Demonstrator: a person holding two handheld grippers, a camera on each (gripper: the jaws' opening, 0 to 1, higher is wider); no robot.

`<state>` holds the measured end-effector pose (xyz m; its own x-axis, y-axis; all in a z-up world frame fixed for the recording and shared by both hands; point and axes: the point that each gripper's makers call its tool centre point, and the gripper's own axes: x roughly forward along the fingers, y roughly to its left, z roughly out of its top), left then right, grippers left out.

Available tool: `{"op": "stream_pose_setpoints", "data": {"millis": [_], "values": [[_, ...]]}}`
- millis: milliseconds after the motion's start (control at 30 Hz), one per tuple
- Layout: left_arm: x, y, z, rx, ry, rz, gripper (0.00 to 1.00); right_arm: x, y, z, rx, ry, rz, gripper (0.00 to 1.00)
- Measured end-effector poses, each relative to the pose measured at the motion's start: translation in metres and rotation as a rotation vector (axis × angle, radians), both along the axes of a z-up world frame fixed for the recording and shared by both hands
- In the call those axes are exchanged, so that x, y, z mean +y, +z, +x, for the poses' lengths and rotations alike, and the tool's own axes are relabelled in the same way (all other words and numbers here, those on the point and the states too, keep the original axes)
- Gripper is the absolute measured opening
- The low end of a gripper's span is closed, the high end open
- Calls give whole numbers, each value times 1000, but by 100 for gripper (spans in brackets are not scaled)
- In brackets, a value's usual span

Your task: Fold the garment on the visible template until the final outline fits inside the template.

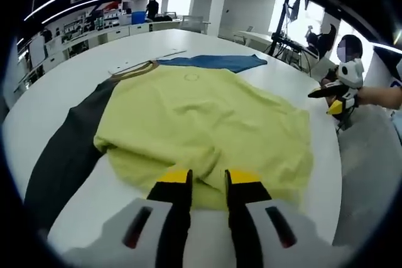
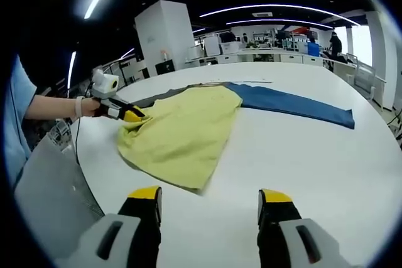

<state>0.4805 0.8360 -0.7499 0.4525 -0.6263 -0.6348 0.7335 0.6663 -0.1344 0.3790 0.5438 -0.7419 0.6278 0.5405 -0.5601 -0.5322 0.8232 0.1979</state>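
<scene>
yellow garment (image 1: 207,123) in left gripper (image 1: 207,183)

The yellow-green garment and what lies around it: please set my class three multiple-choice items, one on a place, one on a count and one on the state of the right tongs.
1. Where does the blue garment lie?
A. On the floor
B. On the white table, beside the yellow-green garment
C. Held in the right tongs

2. How many garments are on the table?
A. One
B. Five
C. Three

3. How are the right tongs?
A. Open, over bare table
B. Shut on the blue garment
C. Shut on the yellow-green garment

Answers:
1. B, since the blue cloth lies flat on the tabletop along the yellow-green one.
2. C, since yellow-green, blue and dark grey garment can be counted.
3. A, since the jaws stand wide apart with only white tabletop between them.
</scene>
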Motion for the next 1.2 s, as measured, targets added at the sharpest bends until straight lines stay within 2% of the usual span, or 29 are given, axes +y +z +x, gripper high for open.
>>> {"op": "stream_pose_setpoints", "data": {"millis": [167, 300, 667, 900, 1200], "values": [[-6, 0, -1, -26, -16, 19, 12, 1, -1, 0, 3, 0, 2, 61], [-8, -2, -1, -36, -26, 29, 3, 3, -1, 0, 6, 3, 3, 61], [-1, 0, -6, -28, 14, 6, 0, 14, -4, 8, 11, 30, -12, 58], [12, 9, -17, -26, 63, -39, 0, 20, -8, 16, 23, 30, -29, 41], [37, 11, -38, -28, 115, -33, 0, 25, -19, 19, 80, 23, -41, 18]]}}
